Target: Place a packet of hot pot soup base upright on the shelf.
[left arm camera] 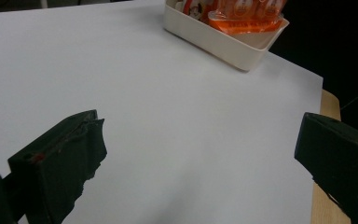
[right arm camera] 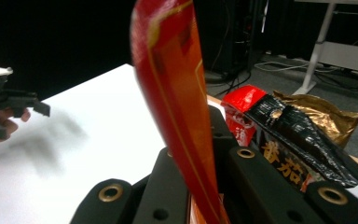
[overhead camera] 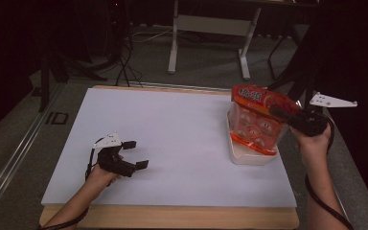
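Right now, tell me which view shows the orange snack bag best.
The high view: the whole orange snack bag shows over the white bin, pinched by the right gripper. The right gripper view shows its top edge-on; the left gripper view shows its bottom in the bin.

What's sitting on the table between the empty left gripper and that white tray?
Nothing: the high view shows bare white tabletop between the left gripper and the tray.

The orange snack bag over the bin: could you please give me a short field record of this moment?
held item: orange snack bag, pinched at its top edge
holder: right gripper, shut on the bag
bag position: lower end in the cream bin
bin location: right side of the white board
left gripper: open, holding nothing, low over the board
other packets: red and black ones in the bin
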